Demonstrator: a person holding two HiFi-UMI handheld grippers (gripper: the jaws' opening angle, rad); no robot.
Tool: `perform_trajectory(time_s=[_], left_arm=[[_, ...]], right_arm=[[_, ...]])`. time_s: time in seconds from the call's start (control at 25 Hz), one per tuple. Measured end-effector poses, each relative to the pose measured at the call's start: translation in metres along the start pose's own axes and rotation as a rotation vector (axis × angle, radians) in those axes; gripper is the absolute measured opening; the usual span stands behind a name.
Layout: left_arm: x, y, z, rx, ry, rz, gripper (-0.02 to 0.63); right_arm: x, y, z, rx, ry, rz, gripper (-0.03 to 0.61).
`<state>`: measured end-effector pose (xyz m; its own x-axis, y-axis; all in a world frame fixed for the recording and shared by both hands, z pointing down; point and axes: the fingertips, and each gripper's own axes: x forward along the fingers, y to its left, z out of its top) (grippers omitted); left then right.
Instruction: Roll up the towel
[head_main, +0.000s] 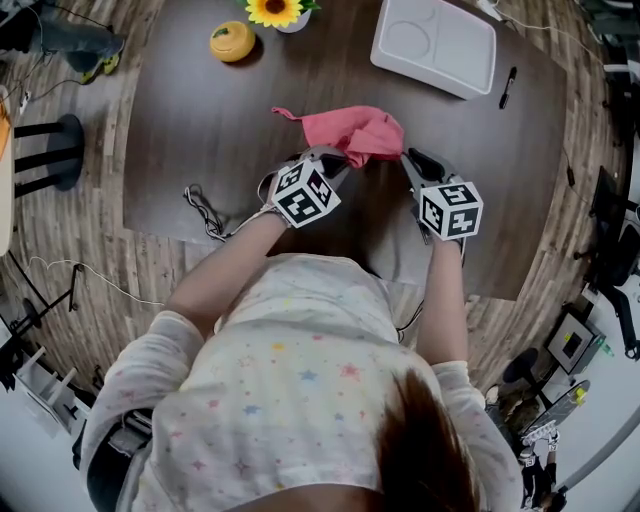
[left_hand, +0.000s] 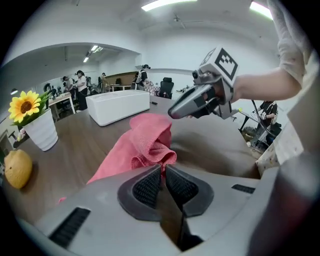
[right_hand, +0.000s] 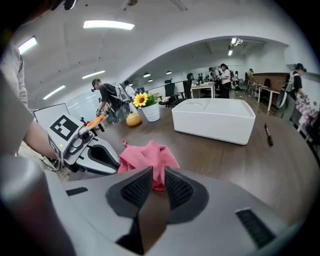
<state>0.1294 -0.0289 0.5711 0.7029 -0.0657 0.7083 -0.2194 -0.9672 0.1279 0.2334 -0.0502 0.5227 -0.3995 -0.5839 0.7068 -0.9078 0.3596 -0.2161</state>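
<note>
**Desk:** What do the tongs hold?

**Me:** My left gripper (left_hand: 163, 167) is pinched almost closed on a fold of the pink towel (left_hand: 145, 137), with the cloth caught between its ribbed pads. My right gripper (right_hand: 158, 172) is narrow too. It nips another fold of the same towel between its pads.

**Desk:** How do the two stand?

**Me:** Both point forward and down at the towel's near side, left tongs on the left, right tongs on the right, close together.

**Desk:** And the towel?

**Me:** It lies bunched in a crumpled heap near the middle of the dark wooden table (head_main: 220, 150), one corner trailing away to the left.

**Desk:** What lies beyond it?

**Me:** A white tray (head_main: 435, 45) sits at the far right, with a black pen (head_main: 507, 87) just beside it. At the far edge are a yellow-orange fruit (head_main: 232, 42) and a sunflower (head_main: 275, 10) in a white pot, well apart from the towel. A braided cord (head_main: 205, 210) lies at the table's near left edge.
</note>
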Motion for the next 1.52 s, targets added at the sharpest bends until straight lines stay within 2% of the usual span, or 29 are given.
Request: perform_trajectory(time_s=[0.2, 0.36, 0.56, 0.76, 0.88, 0.96, 1.08, 1.2, 1.32, 1.52], left_arm=[[-0.02, 0.007, 0.008, -0.062, -0.051, 0.002, 0.031], [-0.031, 0.011, 0.013, -0.093, -0.08, 0.01, 0.031], [-0.043, 0.012, 0.02, -0.121, -0.112, 0.009, 0.031], [-0.044, 0.013, 0.019, -0.129, -0.111, 0.017, 0.031], [-0.046, 0.014, 0.017, -0.131, -0.111, 0.02, 0.031], [-0.047, 0.016, 0.017, -0.134, -0.114, 0.022, 0.031], [-0.054, 0.02, 0.016, -0.14, -0.121, 0.037, 0.029], [-0.063, 0.029, 0.011, -0.144, -0.122, 0.063, 0.029], [-0.074, 0.037, 0.004, -0.159, -0.123, 0.084, 0.029], [-0.086, 0.037, -0.017, -0.174, -0.103, 0.101, 0.028]], right_arm=[[-0.003, 0.006, -0.012, 0.069, -0.012, 0.045, 0.119], [0.009, 0.021, -0.033, 0.064, 0.048, 0.07, 0.124], [0.033, 0.034, -0.042, 0.024, 0.09, 0.008, 0.124], [0.044, 0.026, -0.034, 0.005, 0.078, -0.087, 0.124], [0.051, 0.024, -0.032, -0.041, 0.103, -0.114, 0.098], [0.052, 0.024, -0.032, -0.043, 0.107, -0.119, 0.035], [0.046, 0.024, -0.032, -0.046, 0.107, -0.118, 0.021], [0.033, 0.026, -0.036, -0.103, 0.139, -0.102, 0.021], [0.016, 0.023, -0.053, -0.21, 0.222, -0.105, 0.021], [-0.009, 0.002, -0.077, -0.318, 0.289, -0.202, 0.023]])
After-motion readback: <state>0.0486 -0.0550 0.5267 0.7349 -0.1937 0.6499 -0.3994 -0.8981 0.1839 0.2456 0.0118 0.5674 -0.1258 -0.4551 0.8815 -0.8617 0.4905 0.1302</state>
